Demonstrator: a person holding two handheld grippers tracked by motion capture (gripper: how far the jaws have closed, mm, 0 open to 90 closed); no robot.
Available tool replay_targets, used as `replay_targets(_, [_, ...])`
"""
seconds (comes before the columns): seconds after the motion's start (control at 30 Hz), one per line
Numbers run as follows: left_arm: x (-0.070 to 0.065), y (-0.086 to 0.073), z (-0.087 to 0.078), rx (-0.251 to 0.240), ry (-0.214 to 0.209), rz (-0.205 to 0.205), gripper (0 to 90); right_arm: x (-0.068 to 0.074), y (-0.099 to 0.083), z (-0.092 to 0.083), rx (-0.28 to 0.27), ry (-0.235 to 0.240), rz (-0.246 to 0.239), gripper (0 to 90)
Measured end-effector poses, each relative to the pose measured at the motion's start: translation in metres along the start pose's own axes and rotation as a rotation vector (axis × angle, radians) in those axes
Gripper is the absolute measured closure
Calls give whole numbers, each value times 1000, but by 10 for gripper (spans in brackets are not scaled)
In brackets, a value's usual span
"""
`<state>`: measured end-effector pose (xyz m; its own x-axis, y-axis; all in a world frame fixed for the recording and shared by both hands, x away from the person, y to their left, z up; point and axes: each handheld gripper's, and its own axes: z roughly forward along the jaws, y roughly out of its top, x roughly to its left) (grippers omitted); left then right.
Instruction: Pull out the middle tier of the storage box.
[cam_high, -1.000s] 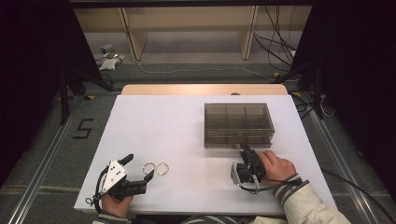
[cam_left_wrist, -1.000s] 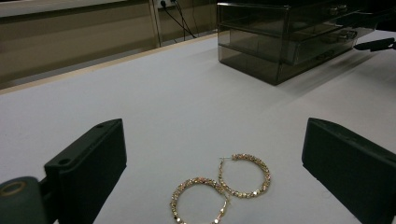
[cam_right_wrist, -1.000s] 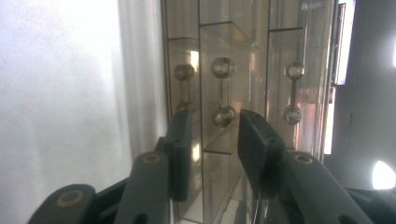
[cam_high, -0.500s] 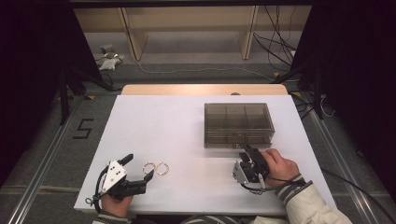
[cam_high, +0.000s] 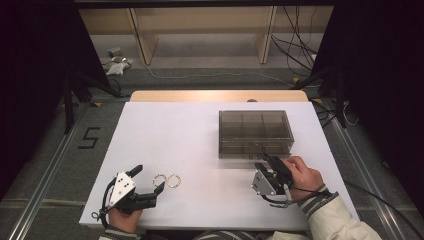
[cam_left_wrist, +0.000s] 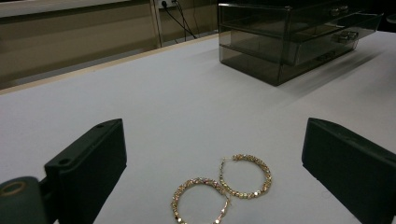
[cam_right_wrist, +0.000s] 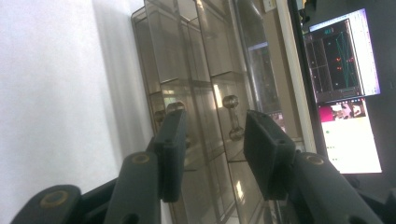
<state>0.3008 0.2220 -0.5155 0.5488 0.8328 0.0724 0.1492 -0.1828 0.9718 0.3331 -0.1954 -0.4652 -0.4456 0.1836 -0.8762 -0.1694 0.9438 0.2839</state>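
A white table (cam_high: 200, 150) is seen from the high view, with a smoky clear drawer box (cam_high: 255, 132) standing on its right half. Near the front edge on the left, two gold hoop earrings (cam_high: 167, 180) lie side by side.

The right gripper (cam_high: 263, 161) is held just at the box's front face. In the right gripper view the box (cam_right_wrist: 196, 93) is shown turned on its side, and a handle (cam_right_wrist: 232, 118) on one drawer front is seen between the two black jaws, which the high view is too small to show. The jaws are partly parted; they have just been opening a little, and the pads are not seen pressing on the handle. A lit screen (cam_right_wrist: 345, 88) is caught beyond the box.

The left gripper (cam_high: 148, 180) is rested on the table with its jaws spread wide, nothing gripped. In the left gripper view the earrings (cam_left_wrist: 223, 186) are seen flat on the table between the jaws, one overlapping the other's edge, their stones and an open clasp made out; neither jaw is touching them. There a drawer of the box (cam_left_wrist: 299, 37) is shown pulled slightly out.
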Motion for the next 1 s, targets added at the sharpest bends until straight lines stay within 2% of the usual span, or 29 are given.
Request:
replay_targets(0.17, [-1, 0, -1, -6, 4, -2, 62, -2, 0, 1, -3, 19, 11, 571])
replay_targets(0.2, [-1, 0, -1, -8, 5, -4, 62, -5, -1, 3, 1, 48, 42, 531])
replay_targets(0.23, [-1, 0, -1, -8, 5, -4, 62, -5, -1, 3, 1, 48, 42, 531])
replay_targets(0.27, [-1, 0, -1, -10, 6, -7, 62, -9, -2, 3, -6, 84, 66, 516])
replay_targets(0.3, [-1, 0, 0, -9, 6, -6, 62, -9, -2, 3, -6, 84, 66, 516])
replay_targets(0.37, [-1, 0, 0, -9, 7, -5, 62, -15, -4, 3, -22, 139, 111, 490])
replay_targets(0.6, [0, 1, -1, -14, 13, -3, 62, -27, -8, 5, -56, 232, 152, 485])
replay_targets(0.7, [0, 0, 0, -11, 11, 0, 62, -33, -11, 7, -79, 294, 183, 499])
replay_targets(0.77, [0, 0, 0, -8, 12, 1, 62, -36, -12, 9, -83, 322, 200, 517])
replay_targets(0.8, [0, 0, 0, -8, 11, 1, 62, -40, -13, 11, -82, 357, 220, 534])
replay_targets(0.83, [0, 0, 0, -9, 13, 0, 62, -40, -13, 11, -82, 357, 220, 534])
replay_targets(0.87, [0, 0, -1, -9, 14, 3, 61, -44, -15, 14, -78, 385, 224, 536])
replay_targets(0.97, [1, 0, -1, -8, 12, 3, 61, -48, -16, 17, -84, 408, 238, 542])
replay_targets(1.0, [0, 0, 0, -8, 11, 1, 61, -51, -18, 21, -80, 437, 248, 544])
